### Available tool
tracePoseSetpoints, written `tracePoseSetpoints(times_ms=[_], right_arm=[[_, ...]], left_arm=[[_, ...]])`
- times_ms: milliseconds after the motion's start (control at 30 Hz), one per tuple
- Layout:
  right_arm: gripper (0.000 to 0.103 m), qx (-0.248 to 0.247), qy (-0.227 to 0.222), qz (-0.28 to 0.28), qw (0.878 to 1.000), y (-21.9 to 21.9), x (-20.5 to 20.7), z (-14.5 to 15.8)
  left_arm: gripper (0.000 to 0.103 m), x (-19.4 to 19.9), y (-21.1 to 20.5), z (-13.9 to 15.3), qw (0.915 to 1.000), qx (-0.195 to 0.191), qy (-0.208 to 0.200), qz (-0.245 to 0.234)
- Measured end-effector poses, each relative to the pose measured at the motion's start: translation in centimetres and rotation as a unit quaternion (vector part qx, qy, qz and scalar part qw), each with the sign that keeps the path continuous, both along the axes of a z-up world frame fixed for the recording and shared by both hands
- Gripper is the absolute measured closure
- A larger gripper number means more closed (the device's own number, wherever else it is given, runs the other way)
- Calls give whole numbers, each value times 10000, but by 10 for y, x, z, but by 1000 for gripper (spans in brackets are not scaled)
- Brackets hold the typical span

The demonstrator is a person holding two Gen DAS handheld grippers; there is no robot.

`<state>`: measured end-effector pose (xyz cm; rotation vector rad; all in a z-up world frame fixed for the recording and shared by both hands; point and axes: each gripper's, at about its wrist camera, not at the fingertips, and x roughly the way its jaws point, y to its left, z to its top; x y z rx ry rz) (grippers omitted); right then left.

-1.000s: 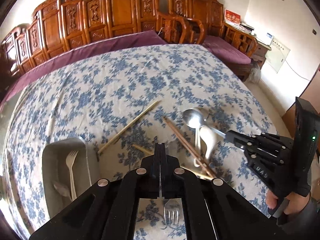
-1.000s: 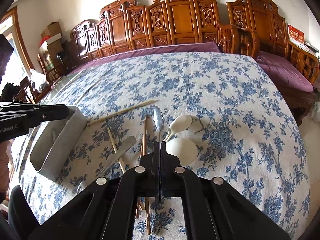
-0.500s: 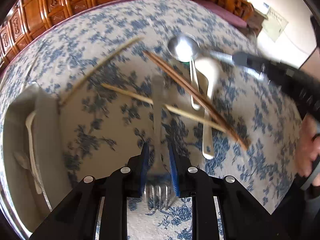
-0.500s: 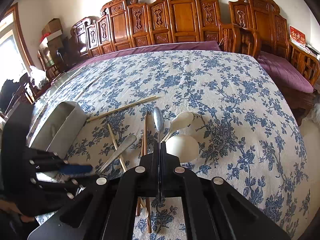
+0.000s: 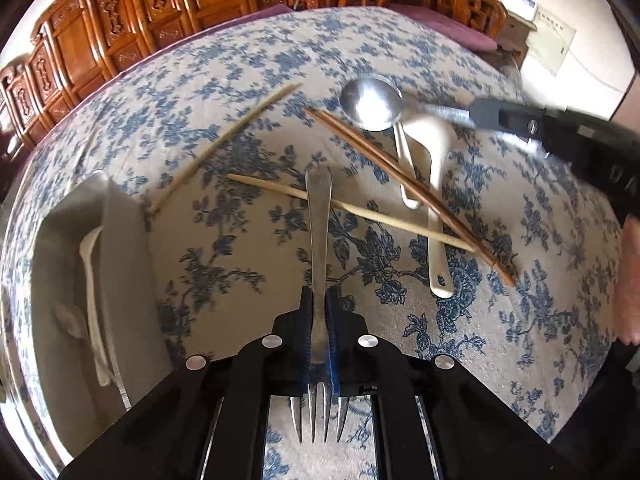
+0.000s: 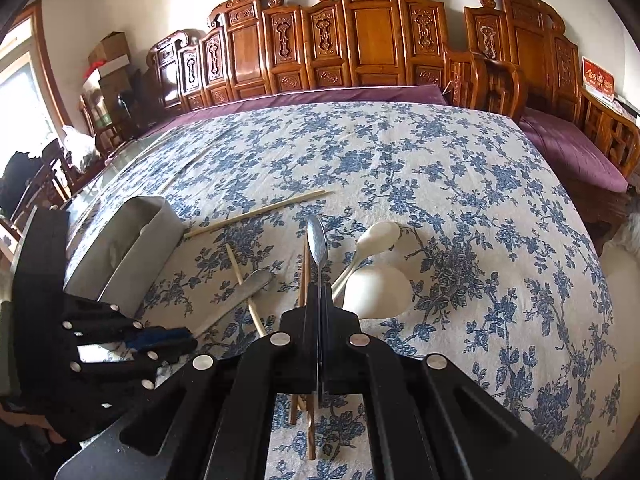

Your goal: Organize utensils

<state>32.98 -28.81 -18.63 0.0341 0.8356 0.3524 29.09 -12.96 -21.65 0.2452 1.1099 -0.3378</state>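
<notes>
Your left gripper (image 5: 319,320) pinches the metal fork (image 5: 319,240), handle pointing ahead; the grey tray (image 5: 120,280) lies to its left.

tray (image 5: 120,240) left of fork (image 5: 319,216); fork on chopstick (image 5: 400,222) | spoons (image 5: 436,184) right

Both wrist views over shared tablecloth (image 5: 224,264)

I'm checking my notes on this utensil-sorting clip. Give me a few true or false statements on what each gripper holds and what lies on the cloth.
1. The left gripper is shut on a metal fork. True.
2. The right gripper holds a white spoon. False: it grips a metal spoon.
3. The grey bin holds nothing. False: white utensils lie inside.
4. Chopsticks lie on the tablecloth. True.
</notes>
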Motion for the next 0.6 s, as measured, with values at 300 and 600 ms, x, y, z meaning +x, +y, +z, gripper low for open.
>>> tracePoseSetpoints(times_ms=[300,600], right_arm=[[101,19,-75,136,9999,15,-6,8],[101,99,-285,415,9987,45,-14,29]], left_arm=[[97,1,22,41,9990,-228,-356,133],[97,4,79,81,9959,-263,-684,524]])
